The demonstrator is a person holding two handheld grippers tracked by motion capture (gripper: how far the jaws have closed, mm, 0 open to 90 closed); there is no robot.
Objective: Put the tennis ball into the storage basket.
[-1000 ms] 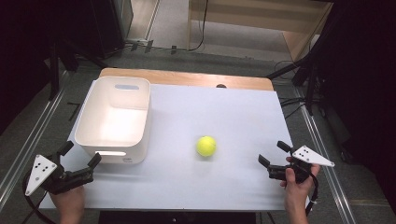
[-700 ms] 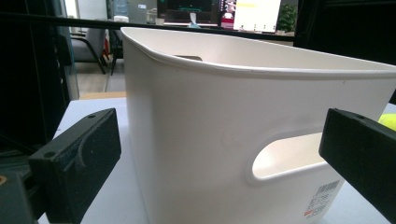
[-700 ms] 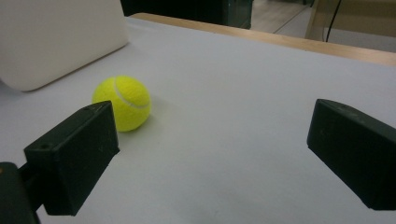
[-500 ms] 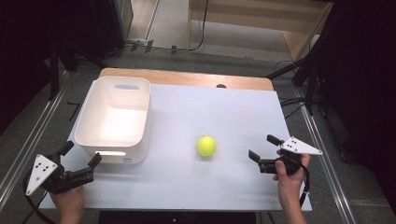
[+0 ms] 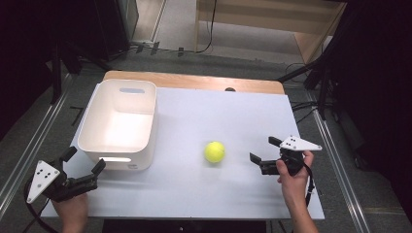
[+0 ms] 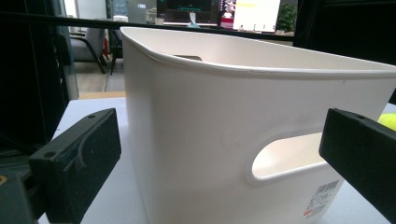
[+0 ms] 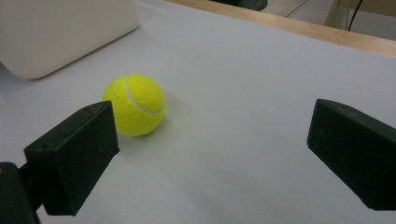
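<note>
A yellow tennis ball (image 5: 214, 152) rests on the white tabletop (image 5: 194, 194), right of a white plastic bin (image 5: 145, 121) with handle cut-outs. My right gripper (image 5: 262, 149) is open, low over the table a short way right of the ball and pointing at it. In the right gripper view the ball (image 7: 135, 105) lies ahead, near the left jaw, outside the open right gripper (image 7: 210, 154). My left gripper (image 5: 85, 159) is open at the bin's near left corner. In the left gripper view the bin wall (image 6: 210, 93) stands just beyond the open left gripper (image 6: 217, 158).
A wooden strip (image 5: 194, 81) runs along the table's far edge. Metal rails and dark stands flank the table on both sides. The bin (image 7: 60, 32) looks empty. A sliver of the ball (image 6: 388, 120) peeks past the bin in the left gripper view.
My right gripper has moved left across the table, closer to the ball. The left gripper, the ball and the bin have stayed put.
</note>
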